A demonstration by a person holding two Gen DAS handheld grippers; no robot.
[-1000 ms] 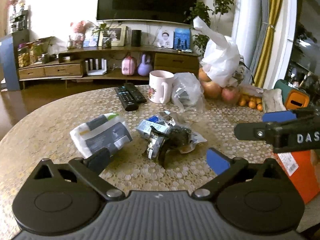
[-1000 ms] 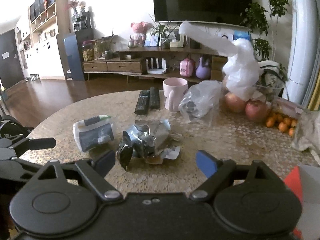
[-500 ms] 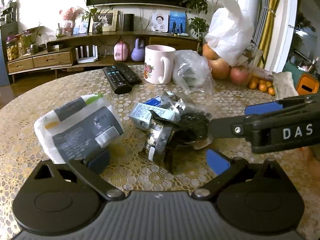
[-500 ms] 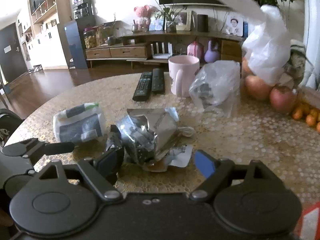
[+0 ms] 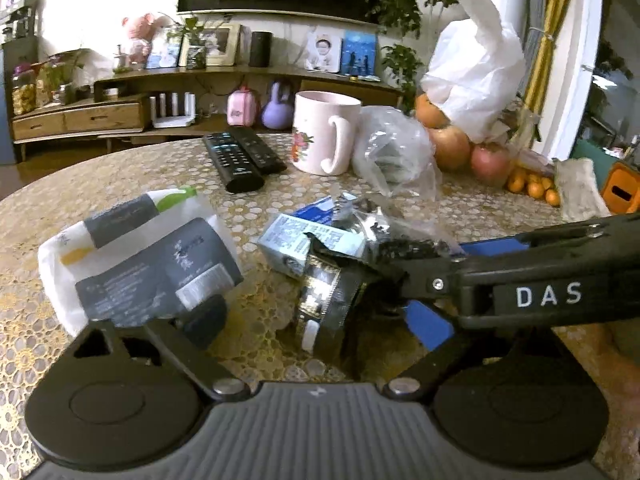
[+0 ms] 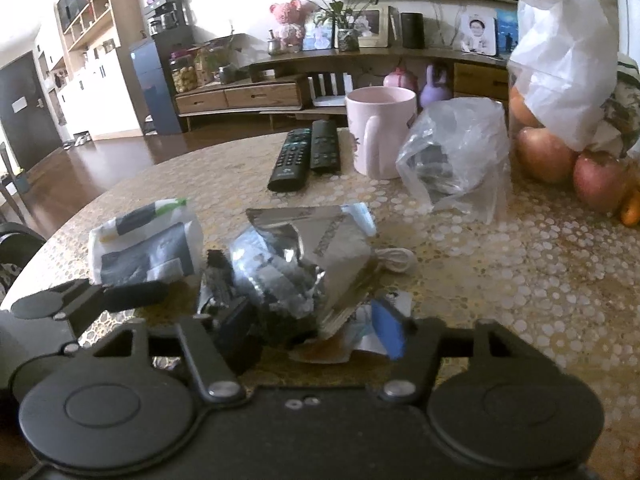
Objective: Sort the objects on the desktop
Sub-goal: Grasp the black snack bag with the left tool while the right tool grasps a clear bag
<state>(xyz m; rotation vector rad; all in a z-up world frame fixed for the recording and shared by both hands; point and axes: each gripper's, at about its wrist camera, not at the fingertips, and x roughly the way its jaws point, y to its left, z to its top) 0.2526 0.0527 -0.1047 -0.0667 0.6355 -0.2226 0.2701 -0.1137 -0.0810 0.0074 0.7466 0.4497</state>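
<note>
Closing on: your right gripper (image 6: 314,330) has the crumpled foil wrapper (image 6: 304,256) between its fingers, and they are drawing in around it; you cannot yet tell whether the pads press it
Left fingers: your left gripper (image 5: 320,320) stands wide but narrowing, its left finger (image 5: 204,320) just under the white and grey pouch (image 5: 136,264), nothing gripped
Wrapper place: near the middle of the counter (image 6: 520,264), with the small blue and white carton (image 5: 304,244) touching its far side
Against a second ago: both grippers were high and well back with fingers fully spread; now both sit low over the clutter, and the right one reaches across the left view
Meaning for you: pickup of the wrapper looks begun, sorting not started
Untouched: mug (image 6: 380,132), remotes (image 6: 304,156), clear bag (image 6: 460,152)
</note>
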